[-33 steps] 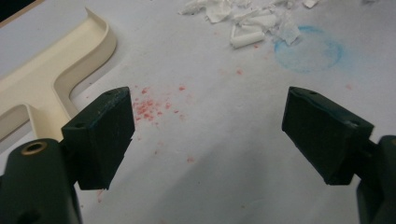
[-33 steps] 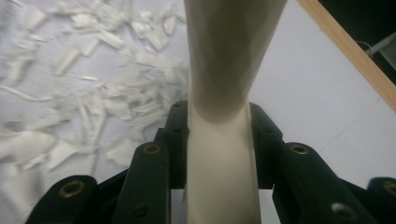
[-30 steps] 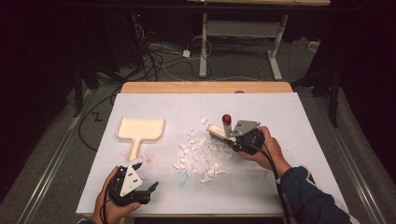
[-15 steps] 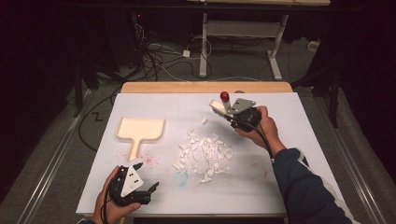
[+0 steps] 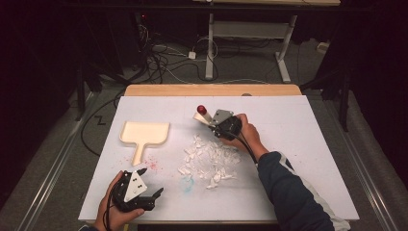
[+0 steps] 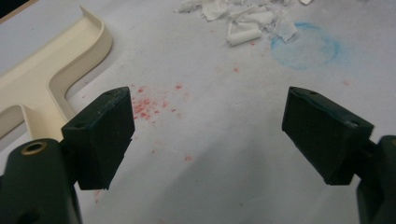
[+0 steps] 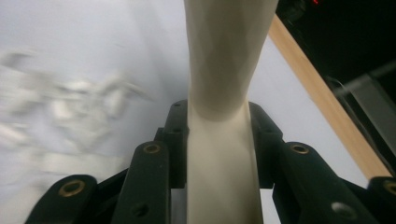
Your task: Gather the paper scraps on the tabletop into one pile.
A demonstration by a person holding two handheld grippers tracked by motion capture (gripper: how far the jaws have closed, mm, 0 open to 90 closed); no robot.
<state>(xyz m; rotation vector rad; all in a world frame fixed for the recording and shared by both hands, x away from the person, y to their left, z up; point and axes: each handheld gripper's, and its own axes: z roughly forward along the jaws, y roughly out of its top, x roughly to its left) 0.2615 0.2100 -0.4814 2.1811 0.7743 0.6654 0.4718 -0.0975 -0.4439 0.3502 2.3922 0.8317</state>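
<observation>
two grippers work over a white table (image 5: pixel 298 144) with a wooden strip along its far edge. wide bare surface lies to the right and along the near edge; dark floor and cables (image 5: pixel 163 57) surround the table.

the left gripper (image 5: pixel 144 190) sits near the table's near left corner, held by a hand (image 5: pixel 113 214). its jaws stand wide apart with nothing between them, over red specks (image 6: pixel 149 107) on the surface. a cream dustpan (image 5: pixel 144 134) lies just beyond it on the left, its handle pointing to the near side. in the left gripper view the pan is cut off at the left edge.

the right gripper (image 5: pixel 211 124) is beyond the middle of the table, clamped on a cream brush handle (image 7: pixel 224 140) tipped with a red knob (image 5: pixel 201 109). in the right gripper view the handle runs up out of the picture, and the scraps are blurred.

a pile of white paper scraps (image 5: pixel 209 161) lies at the middle, just to the near side of the right gripper. a faint blue ring (image 6: pixel 306 46) marks the surface beside the scraps.
</observation>
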